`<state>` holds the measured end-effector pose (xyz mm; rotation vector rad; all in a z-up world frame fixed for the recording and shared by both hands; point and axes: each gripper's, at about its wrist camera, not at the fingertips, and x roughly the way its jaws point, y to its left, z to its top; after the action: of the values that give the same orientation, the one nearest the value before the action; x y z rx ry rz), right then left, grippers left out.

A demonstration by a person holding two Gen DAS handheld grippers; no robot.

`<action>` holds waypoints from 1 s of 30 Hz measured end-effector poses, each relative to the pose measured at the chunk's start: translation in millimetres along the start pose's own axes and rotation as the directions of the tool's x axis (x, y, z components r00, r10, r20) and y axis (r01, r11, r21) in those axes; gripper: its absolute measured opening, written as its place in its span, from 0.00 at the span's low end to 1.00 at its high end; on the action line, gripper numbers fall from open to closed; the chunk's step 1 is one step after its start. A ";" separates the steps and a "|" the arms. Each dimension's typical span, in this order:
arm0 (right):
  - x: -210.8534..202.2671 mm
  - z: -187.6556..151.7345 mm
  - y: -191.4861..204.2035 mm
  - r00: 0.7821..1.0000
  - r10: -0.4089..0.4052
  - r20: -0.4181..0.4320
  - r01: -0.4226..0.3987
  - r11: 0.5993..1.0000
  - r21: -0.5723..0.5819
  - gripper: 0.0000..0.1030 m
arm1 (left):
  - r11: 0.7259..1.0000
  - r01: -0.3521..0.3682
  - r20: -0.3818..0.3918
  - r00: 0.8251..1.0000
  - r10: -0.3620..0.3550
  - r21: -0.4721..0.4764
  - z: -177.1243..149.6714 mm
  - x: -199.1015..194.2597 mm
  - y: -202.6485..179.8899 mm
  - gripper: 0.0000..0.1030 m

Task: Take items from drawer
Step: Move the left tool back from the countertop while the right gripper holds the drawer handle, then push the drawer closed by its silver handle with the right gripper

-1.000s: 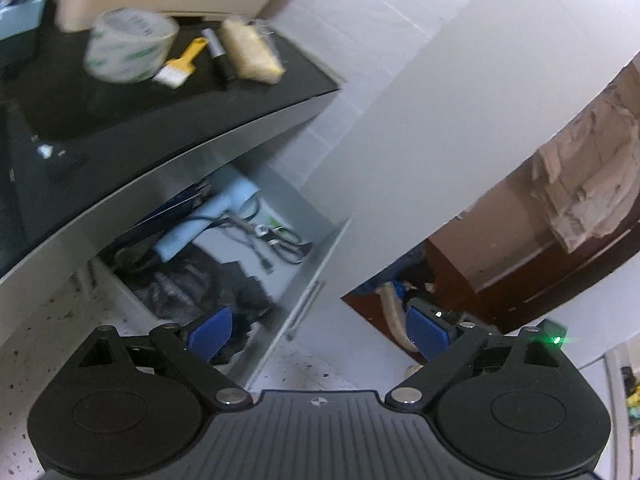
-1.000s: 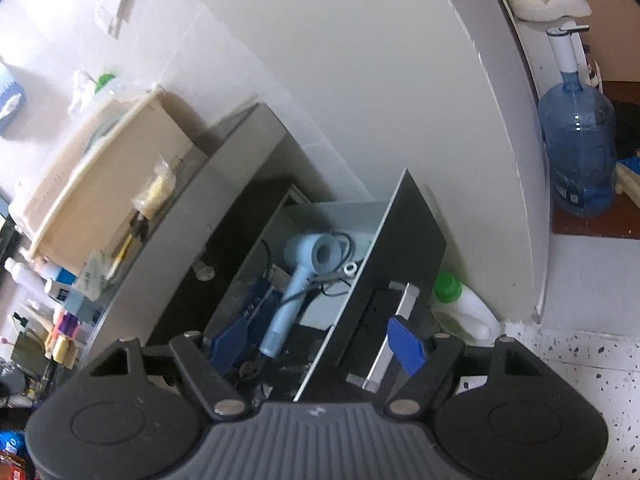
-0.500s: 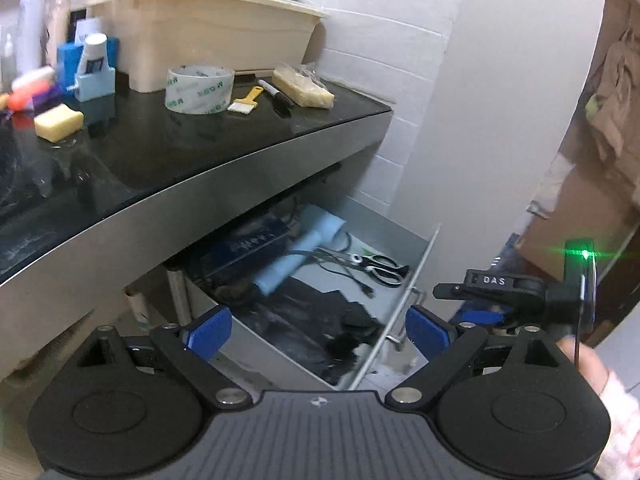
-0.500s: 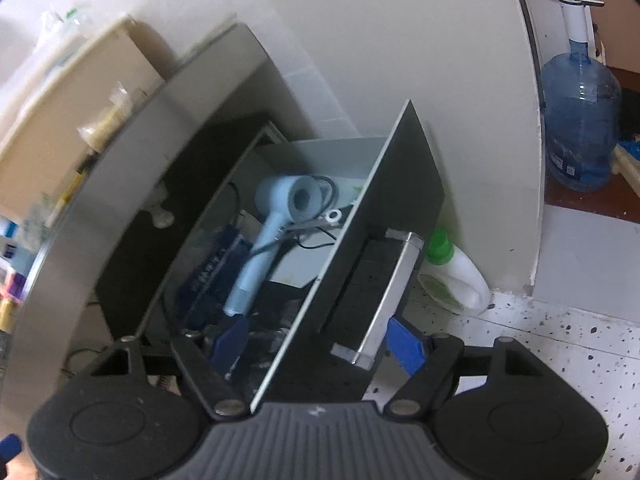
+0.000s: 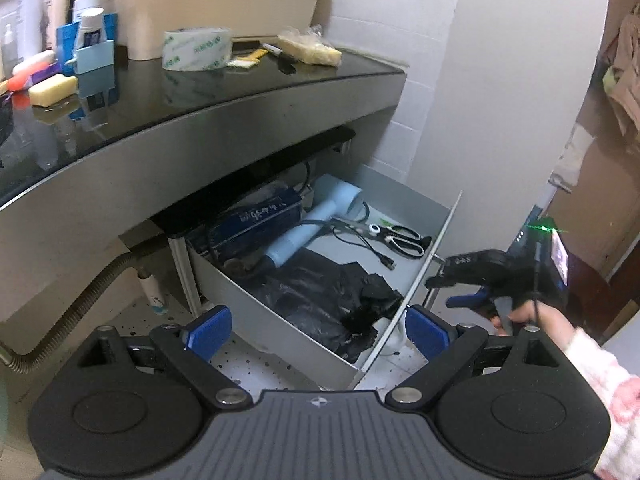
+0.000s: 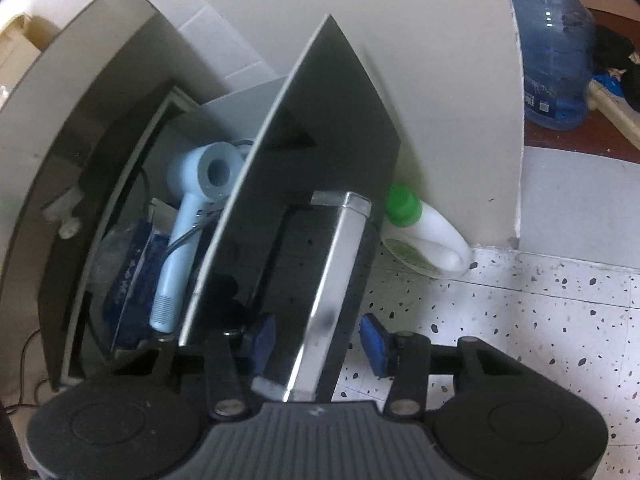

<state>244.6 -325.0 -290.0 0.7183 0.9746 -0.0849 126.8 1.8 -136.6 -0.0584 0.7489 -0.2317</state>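
Note:
The grey drawer (image 5: 400, 196) under the counter stands pulled out. In it lie a light blue hair dryer (image 5: 316, 220), black-handled scissors (image 5: 402, 238), a dark blue box (image 5: 256, 218) and a crumpled black plastic bag (image 5: 320, 300). My left gripper (image 5: 318, 330) is open and empty, hovering in front of the drawer's near corner. My right gripper (image 6: 318, 342) is open with its blue pads either side of the drawer's silver handle (image 6: 332, 280), not closed on it. The hair dryer (image 6: 188, 216) and blue box (image 6: 132, 280) show behind the drawer front (image 6: 320, 128).
The black countertop (image 5: 200, 92) carries a tape roll (image 5: 197, 48), a beige bin (image 5: 208, 4), soap and bottles. A corrugated hose (image 5: 80, 300) hangs at left. A green-capped white bottle (image 6: 424, 232) and a water jug (image 6: 556, 48) stand on the speckled floor beside the wall.
The right gripper has moved in toward the drawer front until its pads straddle the handle. The left gripper's view has drawn slightly closer to the drawer.

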 end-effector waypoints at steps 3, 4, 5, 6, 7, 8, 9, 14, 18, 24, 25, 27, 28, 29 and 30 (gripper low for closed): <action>9.1 -1.5 -3.9 0.999 0.016 -0.028 -0.015 0.999 0.038 0.34 | 1.000 -0.001 -0.011 1.000 0.001 0.021 -1.5 5.0 -4.0 0.92; 11.6 -2.5 -4.9 0.999 0.026 -0.039 -0.024 0.998 0.053 0.32 | 1.000 -0.001 -0.008 1.000 0.001 0.028 -1.6 5.6 -5.5 0.92; 14.1 -3.5 -5.7 0.998 0.035 -0.049 -0.032 0.997 0.066 0.29 | 0.999 -0.001 -0.004 1.000 0.001 0.035 -1.6 5.7 -7.0 0.92; 16.6 -4.0 -5.7 0.998 0.037 -0.055 -0.033 0.997 0.068 0.29 | 0.999 0.000 0.002 1.000 0.000 0.042 -1.5 5.9 -8.6 0.92; 17.5 -4.4 -4.4 0.998 0.031 -0.056 -0.028 0.998 0.063 0.28 | 0.999 0.001 0.006 1.000 -0.001 0.049 -1.6 6.2 -10.2 0.92; 18.3 -4.9 -3.1 0.998 0.025 -0.056 -0.022 0.998 0.058 0.24 | 0.998 0.002 0.008 1.000 -0.002 0.055 -1.5 6.6 -11.5 0.92; 19.2 -5.4 -1.9 0.998 0.020 -0.057 -0.017 0.998 0.052 0.24 | 0.998 0.001 0.009 1.000 -0.002 0.062 -1.2 7.1 -12.9 0.92; 25.7 -4.5 0.9 0.998 -0.003 -0.057 0.004 0.999 0.032 0.21 | 0.996 -0.011 0.019 1.000 0.009 0.090 -2.8 7.7 -18.3 0.92; 27.4 -1.9 2.9 0.998 -0.016 -0.062 0.018 1.000 0.021 0.21 | 0.998 0.012 -0.008 1.000 -0.012 0.069 -3.5 11.4 -18.5 0.92; 30.4 0.4 6.5 0.997 -0.039 -0.069 0.041 0.999 0.020 0.21 | 0.998 0.009 -0.016 1.000 -0.008 0.066 -2.6 16.3 -20.2 0.92; 31.0 1.1 6.8 0.997 -0.042 -0.072 0.044 0.999 0.026 0.21 | 0.998 0.011 -0.016 1.000 -0.010 0.065 -2.5 16.6 -20.3 0.92; 32.2 2.1 8.2 0.996 -0.052 -0.076 0.054 0.998 0.024 0.21 | 0.998 0.008 -0.017 1.000 -0.007 0.063 -2.5 17.4 -20.3 0.92; 32.6 2.4 8.6 0.996 -0.055 -0.077 0.056 0.998 0.021 0.21 | 0.998 0.005 -0.018 1.000 -0.004 0.062 -2.6 18.0 -20.3 0.92; 33.0 2.8 8.9 0.995 -0.057 -0.079 0.059 0.998 0.019 0.21 | 0.998 0.002 -0.020 1.000 -0.001 0.061 -2.8 18.5 -20.2 0.92; 33.4 3.2 8.6 0.995 -0.058 -0.081 0.059 0.998 0.020 0.21 | 0.998 0.004 -0.022 1.000 -0.002 0.059 -3.3 18.9 -19.7 0.92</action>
<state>269.4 -312.1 -310.4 0.7185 1.0730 -0.1193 134.2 -21.6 -148.9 -0.0009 0.7637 -0.2575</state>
